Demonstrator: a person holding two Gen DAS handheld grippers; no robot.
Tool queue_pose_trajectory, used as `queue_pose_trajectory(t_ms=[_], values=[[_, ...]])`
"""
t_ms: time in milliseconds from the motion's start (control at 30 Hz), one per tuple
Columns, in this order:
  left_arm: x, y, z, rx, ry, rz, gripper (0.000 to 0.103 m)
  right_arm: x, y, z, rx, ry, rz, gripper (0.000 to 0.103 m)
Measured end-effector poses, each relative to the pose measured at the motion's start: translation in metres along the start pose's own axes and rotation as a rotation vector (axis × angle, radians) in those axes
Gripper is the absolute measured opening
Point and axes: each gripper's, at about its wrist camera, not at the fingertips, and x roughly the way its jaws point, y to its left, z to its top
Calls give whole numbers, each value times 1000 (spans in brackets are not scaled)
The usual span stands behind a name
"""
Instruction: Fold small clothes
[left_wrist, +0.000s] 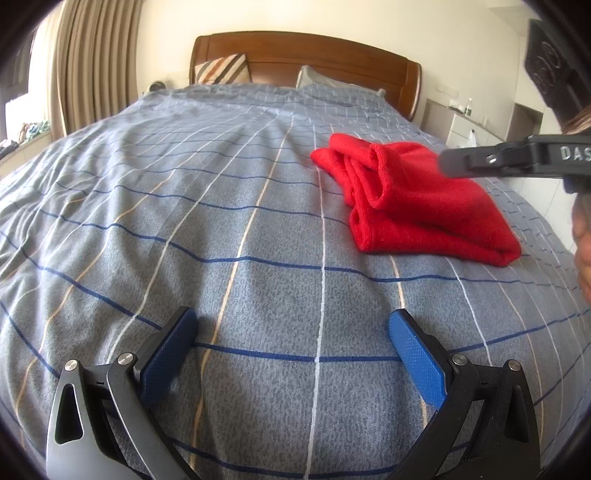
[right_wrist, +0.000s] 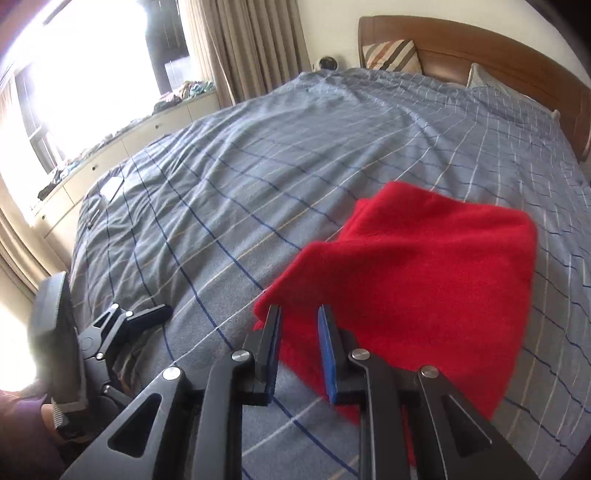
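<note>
A folded red garment (left_wrist: 417, 206) lies on the grey checked bedspread (left_wrist: 221, 221), to the right of centre. My left gripper (left_wrist: 291, 325) is open and empty, low over the bedspread, well in front and left of the garment. My right gripper (right_wrist: 297, 314) hovers at the garment's (right_wrist: 413, 280) near left corner, its jaws a narrow gap apart with nothing between them. In the left wrist view the right gripper (left_wrist: 447, 162) reaches in from the right above the garment. The left gripper (right_wrist: 147, 317) also shows in the right wrist view at lower left.
A wooden headboard (left_wrist: 306, 51) with a striped pillow (left_wrist: 225, 70) stands at the far end. Curtains (right_wrist: 243, 44) and a window ledge (right_wrist: 122, 136) with small items run along the left. A white paper (right_wrist: 110, 186) and a dark object (right_wrist: 92, 210) lie on the bedspread's left edge.
</note>
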Motion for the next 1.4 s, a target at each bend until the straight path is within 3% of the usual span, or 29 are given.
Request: queue_pose_trajectory(t_ms=[100, 233, 300, 367, 467, 567, 633, 700, 900, 1000, 1067, 1167, 1267, 1333, 1400], values=[[0, 0, 0, 0, 0, 0, 102, -29, -36, -11, 109, -34, -32, 21], [0, 0, 0, 0, 1, 1, 102, -13, -65, -52, 252, 57, -29, 21], [0, 0, 0, 1, 2, 2, 102, 4, -63, -76, 259, 107, -30, 21], [0, -1, 0, 5, 6, 8, 102, -5, -54, -85, 239, 53, -48, 21], [1, -2, 0, 12, 9, 17, 102, -20, -47, -95, 266, 40, -45, 21], [2, -2, 1, 12, 9, 18, 102, -38, -37, -112, 233, 4, -98, 38], [2, -2, 1, 15, 10, 22, 102, -51, -36, -126, 245, -33, -119, 66], [2, -3, 1, 18, 14, 28, 102, -65, -38, -140, 275, -70, -135, 76], [-4, -9, -5, 33, 25, 73, 102, -86, -54, -166, 403, -119, -153, 77], [-3, -14, 7, 45, 105, 90, 102, -89, -58, -168, 423, -122, -149, 78], [-7, -15, 24, 31, 135, 16, 102, -88, -59, -164, 417, -109, -148, 78], [-23, -14, 64, -47, 64, -118, 102, -86, -65, -153, 413, -103, -139, 78], [-20, -18, 113, -119, 20, -194, 102, -85, -78, -127, 434, -147, -108, 78], [1, -28, 138, -119, 58, -226, 102, -80, -92, -105, 469, -186, -76, 78], [34, -39, 154, -99, 145, -242, 102, -69, -108, -82, 518, -202, -36, 78]])
